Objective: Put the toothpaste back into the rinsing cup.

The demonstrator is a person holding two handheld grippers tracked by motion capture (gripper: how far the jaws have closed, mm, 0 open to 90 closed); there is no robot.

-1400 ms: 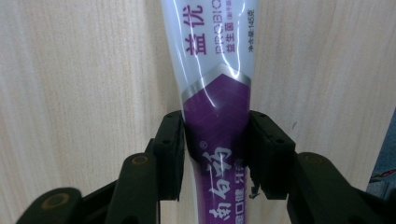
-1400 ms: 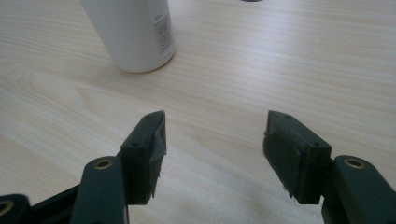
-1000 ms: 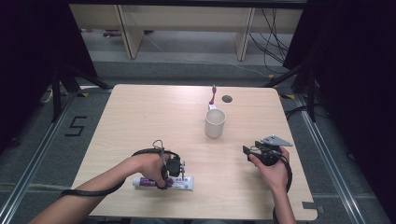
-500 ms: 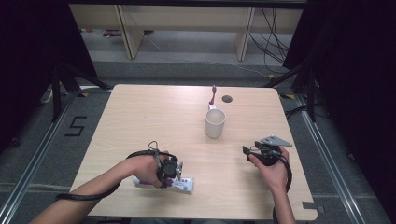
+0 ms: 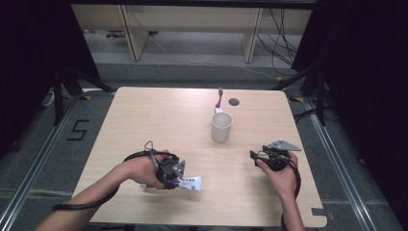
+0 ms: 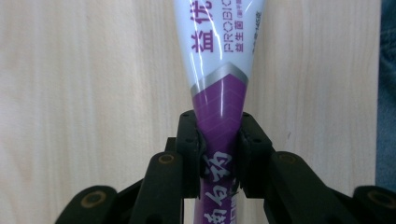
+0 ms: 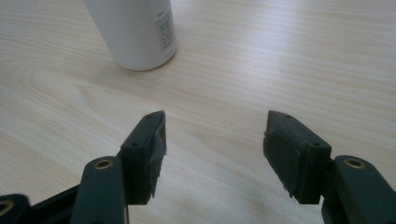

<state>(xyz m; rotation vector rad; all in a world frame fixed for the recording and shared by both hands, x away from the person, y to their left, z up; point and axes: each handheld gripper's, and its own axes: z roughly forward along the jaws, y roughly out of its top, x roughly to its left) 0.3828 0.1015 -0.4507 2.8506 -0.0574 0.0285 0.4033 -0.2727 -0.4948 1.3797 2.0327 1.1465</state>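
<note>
From the high view, your left gripper (image 5: 175,177) has the toothpaste tube (image 5: 190,183) near the table's (image 5: 144,110) front edge, well short of the cup (image 5: 222,127). In the left gripper view its jaws have just been closing and now pinch the purple end (image 6: 219,135), so lift it level. In the right gripper view, your right gripper (image 7: 212,154) sits spread and empty.

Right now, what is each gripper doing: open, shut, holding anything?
Left gripper: jaws have just closed onto the toothpaste tube, gripping its purple end.
Right gripper: open, holding nothing, near the white cup.
</note>
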